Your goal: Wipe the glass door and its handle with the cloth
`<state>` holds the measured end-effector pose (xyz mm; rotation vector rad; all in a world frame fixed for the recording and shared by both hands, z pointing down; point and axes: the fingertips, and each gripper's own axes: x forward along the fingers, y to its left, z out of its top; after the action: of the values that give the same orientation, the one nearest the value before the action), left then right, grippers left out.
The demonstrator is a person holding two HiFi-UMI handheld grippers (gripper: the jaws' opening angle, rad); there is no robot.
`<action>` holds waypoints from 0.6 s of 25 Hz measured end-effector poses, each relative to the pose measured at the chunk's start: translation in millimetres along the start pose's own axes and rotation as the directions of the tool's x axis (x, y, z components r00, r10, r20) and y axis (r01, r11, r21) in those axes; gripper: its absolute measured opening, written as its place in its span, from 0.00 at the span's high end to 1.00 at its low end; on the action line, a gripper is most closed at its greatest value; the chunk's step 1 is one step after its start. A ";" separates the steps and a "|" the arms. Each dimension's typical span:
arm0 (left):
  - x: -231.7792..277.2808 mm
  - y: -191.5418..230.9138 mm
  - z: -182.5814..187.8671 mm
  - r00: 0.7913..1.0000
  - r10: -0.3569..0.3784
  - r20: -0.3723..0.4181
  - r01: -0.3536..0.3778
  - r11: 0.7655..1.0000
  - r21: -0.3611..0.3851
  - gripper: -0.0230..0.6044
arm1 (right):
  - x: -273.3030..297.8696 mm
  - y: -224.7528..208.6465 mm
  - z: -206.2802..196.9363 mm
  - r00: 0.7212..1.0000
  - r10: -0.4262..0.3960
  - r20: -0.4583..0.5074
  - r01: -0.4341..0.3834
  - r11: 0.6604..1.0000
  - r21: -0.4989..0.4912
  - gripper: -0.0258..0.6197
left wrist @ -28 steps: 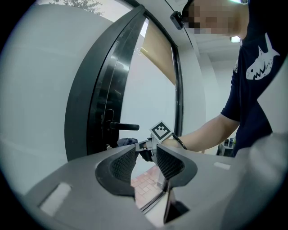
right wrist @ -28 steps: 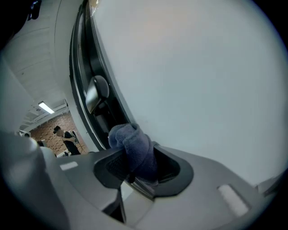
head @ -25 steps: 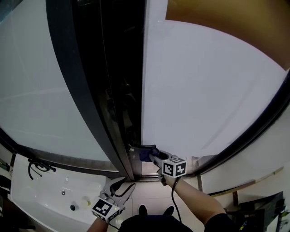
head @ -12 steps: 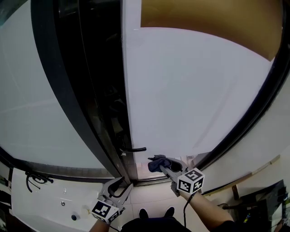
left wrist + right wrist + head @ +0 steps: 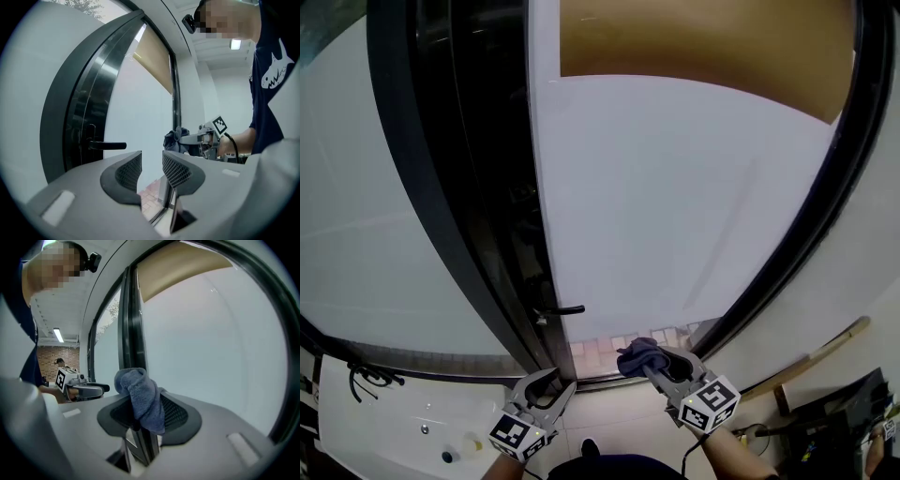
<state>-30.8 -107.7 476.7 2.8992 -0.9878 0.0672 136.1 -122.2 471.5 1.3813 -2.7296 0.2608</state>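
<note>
A tall frosted glass door (image 5: 675,206) in a black frame fills the head view, with a tan blind behind its top. Its black lever handle (image 5: 563,310) sticks out at the door's left edge, also seen as handle (image 5: 107,145). My right gripper (image 5: 649,362) is shut on a bunched blue-grey cloth (image 5: 637,355), held low, just off the glass near the door's bottom; the cloth (image 5: 140,397) hangs between the jaws. My left gripper (image 5: 551,385) is open and holds nothing, low and below the handle, with its fingers (image 5: 129,171) apart.
A dark door frame (image 5: 422,187) and another frosted pane (image 5: 347,234) stand at the left. A white ledge (image 5: 403,431) with a black cable lies at the lower left. A wooden stick (image 5: 820,352) leans at the lower right. Tiled floor shows under the door.
My right gripper with the cloth has drawn back from the handle, moving right and down. The view has shifted, so the door handle now stands clear to the cloth's left.
</note>
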 end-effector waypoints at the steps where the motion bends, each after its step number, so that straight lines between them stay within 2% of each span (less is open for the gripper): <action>1: -1.1 -4.9 -1.1 1.000 0.002 -0.001 -0.002 1.000 0.000 0.75 | -8.3 2.4 0.7 1.000 0.003 0.001 -0.003 1.000 -0.017 0.74; 6: -7.1 -34.2 -0.5 1.000 0.027 -0.011 -0.027 0.999 0.018 0.75 | -52.7 15.1 -6.4 1.000 0.015 -0.004 -0.015 0.997 -0.077 0.74; 10: -16.3 -76.3 7.6 0.998 0.056 -0.005 -0.056 0.998 0.012 0.75 | -94.3 25.2 -18.6 0.999 0.040 -0.017 -0.042 0.993 -0.106 0.74; 15: -36.4 -127.2 -7.3 0.996 0.089 -0.014 -0.089 0.996 -0.001 0.75 | -139.6 41.1 -27.2 0.997 0.078 -0.014 -0.079 0.991 -0.112 0.74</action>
<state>17.9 15.4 473.9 2.8481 -1.1138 0.0919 185.4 17.3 473.9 1.2433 -2.7477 0.1148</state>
